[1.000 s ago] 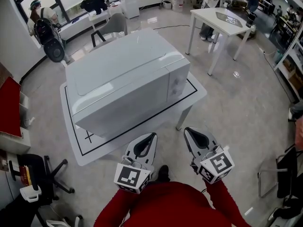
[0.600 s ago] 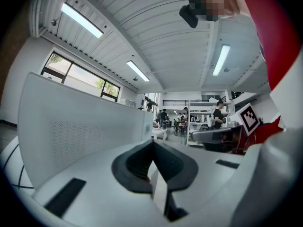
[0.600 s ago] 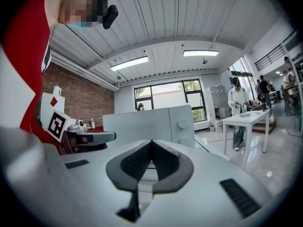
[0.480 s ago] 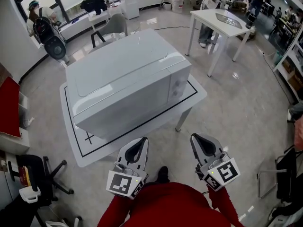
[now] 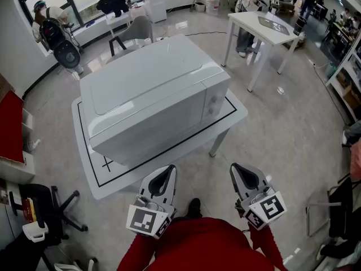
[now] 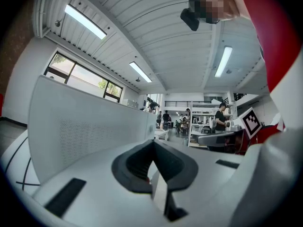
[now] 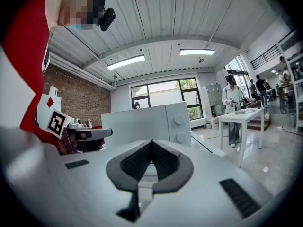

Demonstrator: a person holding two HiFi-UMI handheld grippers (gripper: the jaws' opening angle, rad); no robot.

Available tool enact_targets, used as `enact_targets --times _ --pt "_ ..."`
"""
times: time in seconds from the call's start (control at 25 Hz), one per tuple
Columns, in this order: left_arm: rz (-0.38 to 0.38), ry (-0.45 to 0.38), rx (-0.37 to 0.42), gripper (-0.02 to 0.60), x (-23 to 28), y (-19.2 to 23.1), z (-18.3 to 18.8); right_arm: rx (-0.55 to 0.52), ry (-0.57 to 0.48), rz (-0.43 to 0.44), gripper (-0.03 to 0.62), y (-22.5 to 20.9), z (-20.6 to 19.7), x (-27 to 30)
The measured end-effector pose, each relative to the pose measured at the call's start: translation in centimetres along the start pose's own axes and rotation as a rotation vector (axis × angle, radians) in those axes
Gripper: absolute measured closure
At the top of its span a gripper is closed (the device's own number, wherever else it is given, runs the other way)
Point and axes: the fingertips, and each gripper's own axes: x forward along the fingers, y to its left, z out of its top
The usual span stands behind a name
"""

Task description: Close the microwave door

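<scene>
While the left tongs (image 5: pixel 167 171) and right tongs (image 5: pixel 237 171) hang clenched and empty, the rigid, probably light-swinging microwave door (image 5: pixel 152 126) at centre frame is best pressed on its flat face near the knobs (image 5: pixel 214 101).

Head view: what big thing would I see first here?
A big white microwave, its door shut, fills the middle, sitting on a white table. In front of it, the left tongs and right tongs point at it, both shut and empty.
</scene>
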Motion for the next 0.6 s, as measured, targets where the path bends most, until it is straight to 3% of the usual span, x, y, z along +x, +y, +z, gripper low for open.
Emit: enact_targets --times 0.6 --pt "0.0 0.005 -0.011 0.572 -0.22 -0.04 -0.63 -0.009 0.002 0.017 0.582 0.34 -0.3 0.44"
